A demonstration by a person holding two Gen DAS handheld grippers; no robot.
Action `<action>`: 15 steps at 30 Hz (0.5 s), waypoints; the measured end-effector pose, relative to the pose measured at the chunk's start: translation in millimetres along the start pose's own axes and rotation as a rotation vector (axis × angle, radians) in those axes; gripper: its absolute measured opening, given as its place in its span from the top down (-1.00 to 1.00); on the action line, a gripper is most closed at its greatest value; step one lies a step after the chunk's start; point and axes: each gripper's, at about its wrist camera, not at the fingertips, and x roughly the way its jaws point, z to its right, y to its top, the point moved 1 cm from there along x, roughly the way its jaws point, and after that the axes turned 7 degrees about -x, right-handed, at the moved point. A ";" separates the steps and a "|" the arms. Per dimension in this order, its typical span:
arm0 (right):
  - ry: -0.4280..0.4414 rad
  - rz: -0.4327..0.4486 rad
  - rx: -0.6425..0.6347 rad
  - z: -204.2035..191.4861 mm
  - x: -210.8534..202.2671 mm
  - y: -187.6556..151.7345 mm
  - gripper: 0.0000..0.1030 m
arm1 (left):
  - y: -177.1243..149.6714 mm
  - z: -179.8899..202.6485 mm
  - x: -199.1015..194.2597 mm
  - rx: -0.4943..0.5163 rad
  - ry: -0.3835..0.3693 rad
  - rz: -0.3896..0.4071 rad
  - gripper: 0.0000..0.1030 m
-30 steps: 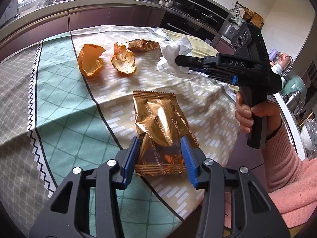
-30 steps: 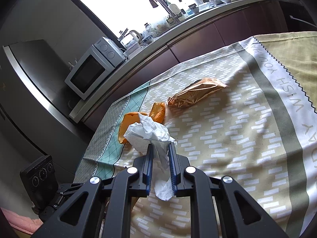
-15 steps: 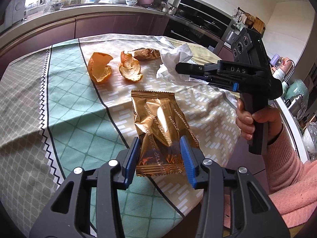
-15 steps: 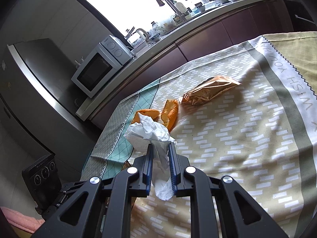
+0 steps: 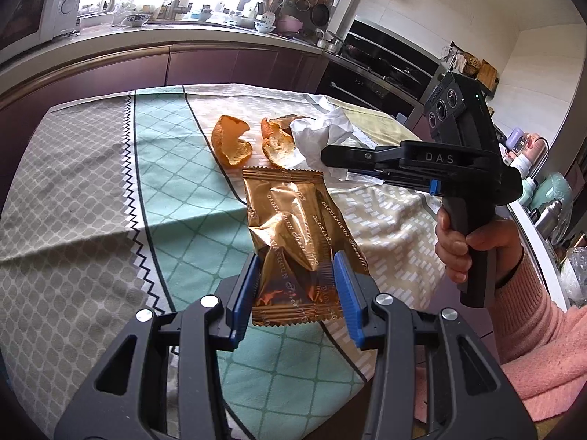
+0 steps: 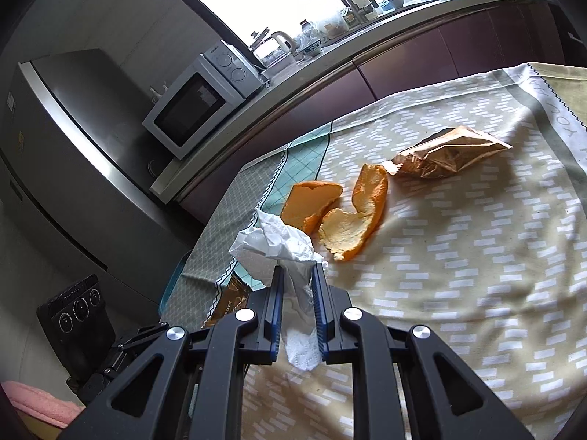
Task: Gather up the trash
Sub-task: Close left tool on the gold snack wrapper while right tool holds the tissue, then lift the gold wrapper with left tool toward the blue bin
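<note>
My left gripper (image 5: 296, 275) is shut on a gold snack wrapper (image 5: 297, 234), held just above the tablecloth near its front edge. My right gripper (image 6: 297, 286) is shut on a crumpled white tissue (image 6: 279, 245); in the left wrist view that tissue (image 5: 323, 135) shows right of the peels, pinched by the right gripper (image 5: 326, 156) held by a hand in a pink sleeve. Two orange peels (image 6: 352, 220) (image 5: 233, 145) lie on the cloth. A second gold wrapper (image 6: 447, 156) lies beyond the peels. The held wrapper's edge (image 6: 229, 300) peeks in at lower left.
A patterned tablecloth (image 5: 88, 190) covers the table, whose front edge is close below the left gripper. A kitchen counter with a microwave (image 6: 198, 99), kettle and dishes runs behind; a steel fridge (image 6: 55, 154) stands left. Bottles and jars (image 5: 543, 198) crowd the right side.
Both grippers have drawn back toward the table's near edge with their loads, the wrapper and the tissue. The peels and second wrapper lie where they were.
</note>
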 end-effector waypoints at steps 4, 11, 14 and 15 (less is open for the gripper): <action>0.012 -0.015 -0.013 -13.9 11.0 1.6 0.70 | -0.3 -13.5 -13.3 -0.030 0.003 0.027 0.19; 0.053 -0.039 -0.047 -43.8 30.5 9.5 0.70 | -3.0 -30.8 -43.5 -0.060 0.024 0.081 0.19; 0.077 -0.050 -0.070 -58.1 39.9 14.2 0.70 | -4.7 -41.0 -57.5 -0.075 0.038 0.104 0.19; 0.086 -0.054 -0.080 -63.9 43.5 15.0 0.70 | -5.5 -44.9 -62.9 -0.082 0.044 0.111 0.19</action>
